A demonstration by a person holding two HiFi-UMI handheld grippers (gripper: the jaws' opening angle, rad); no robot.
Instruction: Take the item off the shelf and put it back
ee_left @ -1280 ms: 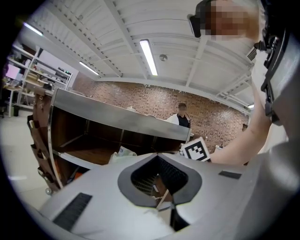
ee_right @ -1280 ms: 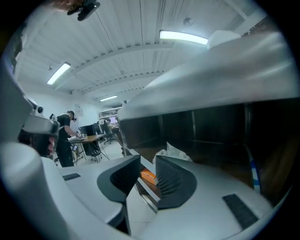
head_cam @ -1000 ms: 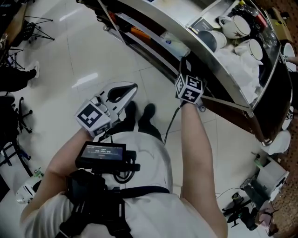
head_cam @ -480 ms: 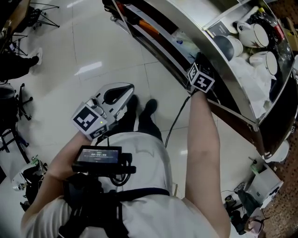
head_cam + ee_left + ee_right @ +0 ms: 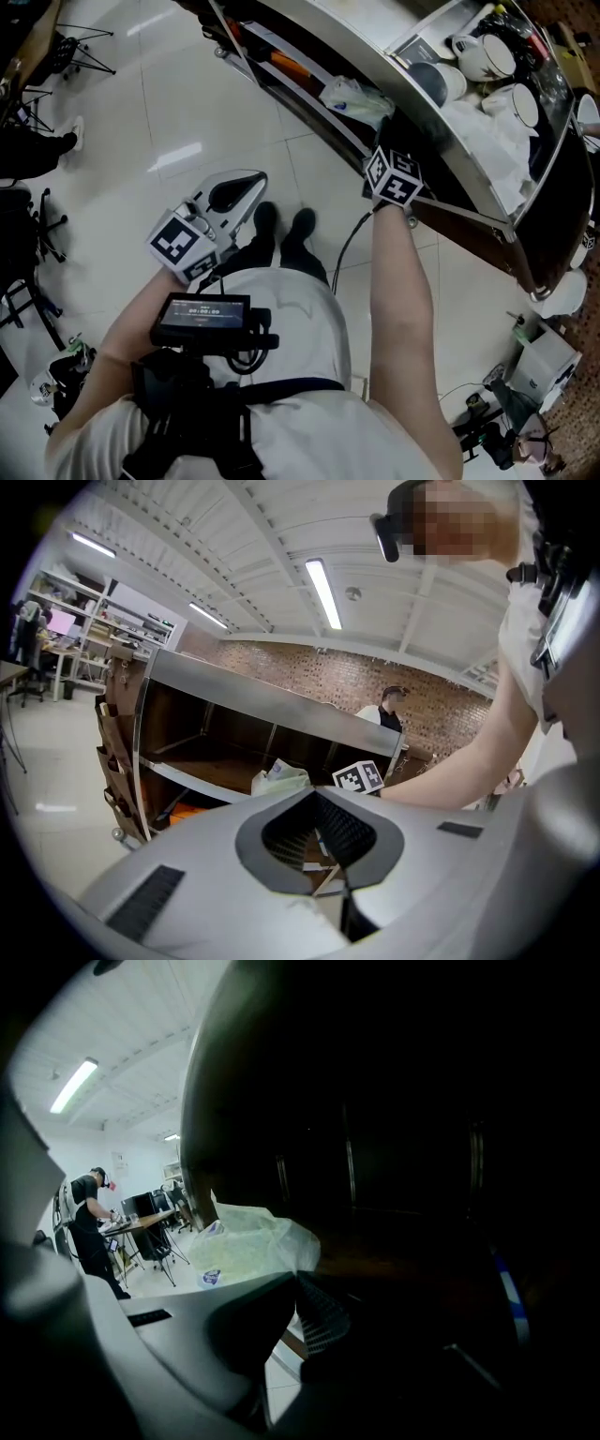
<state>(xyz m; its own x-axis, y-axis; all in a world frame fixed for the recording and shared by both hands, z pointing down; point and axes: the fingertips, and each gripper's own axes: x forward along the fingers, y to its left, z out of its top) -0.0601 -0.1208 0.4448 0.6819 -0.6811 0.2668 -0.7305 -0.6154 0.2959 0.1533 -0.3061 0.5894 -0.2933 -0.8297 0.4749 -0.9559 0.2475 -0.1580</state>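
Looking down in the head view: finds the right claw (image 5: 380,127) reaching under the rim of the shelf (image 5: 441,131), jaws just closed in, with the plastic bag (image 5: 352,97) right at its tip. Shows the bag bulging further past the shelf's front edge than half a second ago. Finds the left claw (image 5: 262,178) well away from the shelf, over the floor, jaws together and holding nothing.

Switching to the left gripper view: shows the left claw (image 5: 316,794) with tips meeting on empty air. Shows beyond it the plastic bag (image 5: 279,778) perched on the shelf's middle board, beside the right claw's marker cube (image 5: 358,776).

Turning to the right gripper view: shows the right claw (image 5: 300,1283) nearly shut, with the thin film of the plastic bag (image 5: 248,1246) seemingly nipped at its tip, by the shelf's dark bay. Means, most likely, grasp made and take-off begun. Leaves drawing the bag clear of the shelf, then setting it back.
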